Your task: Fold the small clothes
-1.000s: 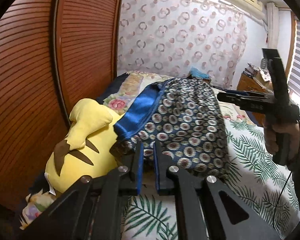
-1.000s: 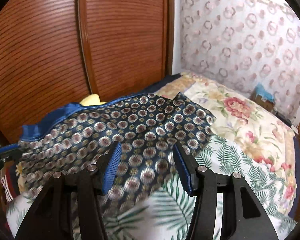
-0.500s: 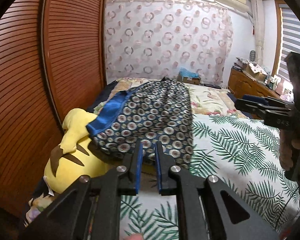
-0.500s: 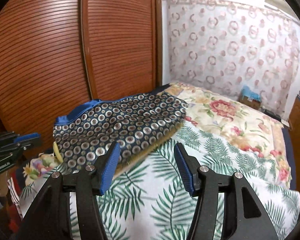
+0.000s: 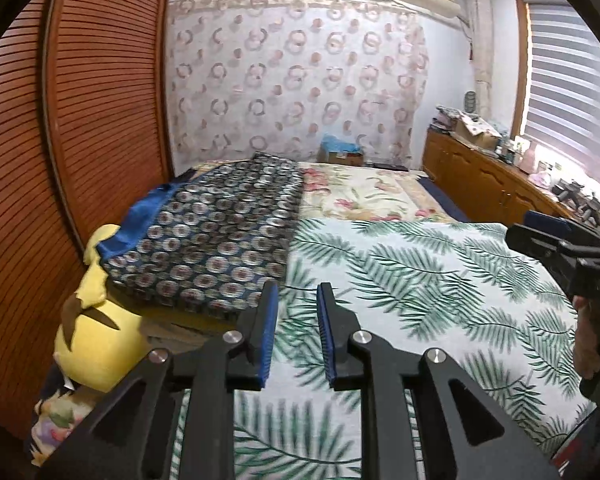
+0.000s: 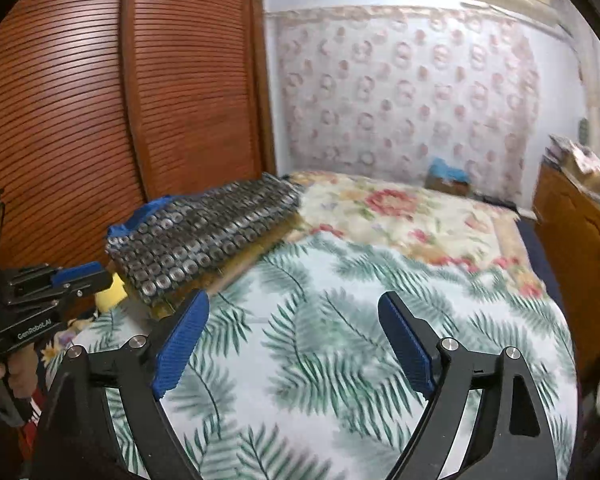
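Left tool (image 5: 297, 300) low over the palm-leaf bedspread (image 5: 420, 280), blue pads parted by a narrow gap, just been easing apart, nothing between them. Just ahead and to the left of its tips: the folded garment (image 5: 220, 236), navy with round medallions, bright blue band along its far-left edge. Lying flat, folded into a long rectangle, running away toward the patterned curtain (image 5: 300, 80). Propped partly on a yellow plush toy (image 5: 96, 344) tucked against the slatted wooden wardrobe (image 5: 60, 160) to the left. Off to the right, at the frame edge, the right tool (image 5: 540, 232) and the hand (image 5: 592, 340) gripping it.

Over on the right wrist view: right tool (image 6: 294, 314) spread wide, just been opening further, only leaf print showing in the gap. Garment (image 6: 204, 236) up and to the left of the left pad, close but not touching, motion-blurred. Golden-brown edge of something under its near side; cannot tell what. Farther left, the left tool (image 6: 86, 274), blue tip close to the garment's near corner and to a bit of yellow plush (image 6: 110, 292). Beyond the tips, floral quilt (image 6: 400, 216) at the head of the bed; wooden cabinet (image 6: 580, 248) to the right.
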Motion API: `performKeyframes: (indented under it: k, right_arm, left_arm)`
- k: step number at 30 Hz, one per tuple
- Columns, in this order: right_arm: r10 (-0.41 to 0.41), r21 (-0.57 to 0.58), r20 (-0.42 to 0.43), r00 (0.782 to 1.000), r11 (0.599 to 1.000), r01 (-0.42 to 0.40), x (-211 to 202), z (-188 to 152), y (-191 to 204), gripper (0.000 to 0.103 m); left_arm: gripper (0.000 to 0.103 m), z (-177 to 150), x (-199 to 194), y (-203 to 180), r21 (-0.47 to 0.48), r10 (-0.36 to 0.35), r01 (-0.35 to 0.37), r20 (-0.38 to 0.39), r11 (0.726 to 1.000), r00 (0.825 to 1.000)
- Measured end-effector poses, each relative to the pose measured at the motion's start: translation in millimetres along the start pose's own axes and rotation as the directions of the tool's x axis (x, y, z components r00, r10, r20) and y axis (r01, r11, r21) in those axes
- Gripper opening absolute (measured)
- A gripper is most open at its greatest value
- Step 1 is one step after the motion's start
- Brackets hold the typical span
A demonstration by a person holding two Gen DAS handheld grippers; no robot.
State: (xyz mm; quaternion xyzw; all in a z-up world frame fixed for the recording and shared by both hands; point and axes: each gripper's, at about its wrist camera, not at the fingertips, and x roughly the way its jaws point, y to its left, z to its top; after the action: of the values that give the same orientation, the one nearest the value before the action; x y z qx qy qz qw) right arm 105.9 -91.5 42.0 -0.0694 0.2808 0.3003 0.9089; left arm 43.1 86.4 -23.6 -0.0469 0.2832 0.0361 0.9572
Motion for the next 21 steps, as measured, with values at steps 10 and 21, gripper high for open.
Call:
performKeyframes:
  k: [10,21]
  right_arm:
    - [-0.187,0.113,0.062,0.98,0.977,0.179,-74.3,-31.1,-36.8,0.088]
    - [-0.297,0.159,0.127,0.946,0.948,0.276,-124.4,-30.6,-58.0,0.088]
  left_arm:
    - [0.019,20.8,-18.3,-52.7,0.052,-0.06,0.058,0.051,0.997,0.997]
    - [0.019,47.0,-43.7,-74.1,0.064,-0.077,0.069,0.127,0.996,0.989]
